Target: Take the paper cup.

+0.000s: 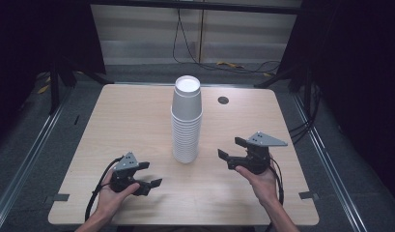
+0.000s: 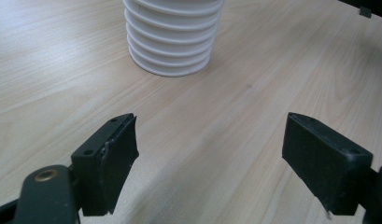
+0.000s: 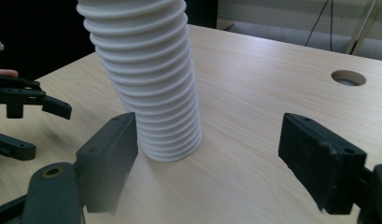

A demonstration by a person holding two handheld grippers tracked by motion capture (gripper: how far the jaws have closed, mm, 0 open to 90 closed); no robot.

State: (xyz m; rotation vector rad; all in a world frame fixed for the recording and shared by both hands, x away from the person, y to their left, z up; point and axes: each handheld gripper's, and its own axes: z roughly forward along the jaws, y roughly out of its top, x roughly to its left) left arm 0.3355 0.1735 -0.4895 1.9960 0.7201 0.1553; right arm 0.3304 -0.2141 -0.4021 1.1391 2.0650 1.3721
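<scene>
A tall stack of white paper cups (image 1: 187,121) stands upright in the middle of the wooden table (image 1: 127,121). My left gripper (image 1: 153,174) is low near the front left, jaws apart with nothing between them, pointing toward the stack's base (image 2: 172,37). My right gripper (image 1: 228,147) hovers to the right of the stack, open and empty. In the right gripper view the stack (image 3: 146,84) rises just beyond the left jaw, apart from it. The left gripper (image 3: 51,133) shows at the far left of that view. In the left gripper view the gap between my own jaws (image 2: 209,140) holds only bare table.
A round cable hole (image 1: 223,100) sits in the table behind and right of the stack, and appears again as a hole (image 3: 348,77) in the right gripper view. Grey tape marks (image 1: 57,197) lie at the front corners. Cables (image 1: 233,65) trail on the floor behind.
</scene>
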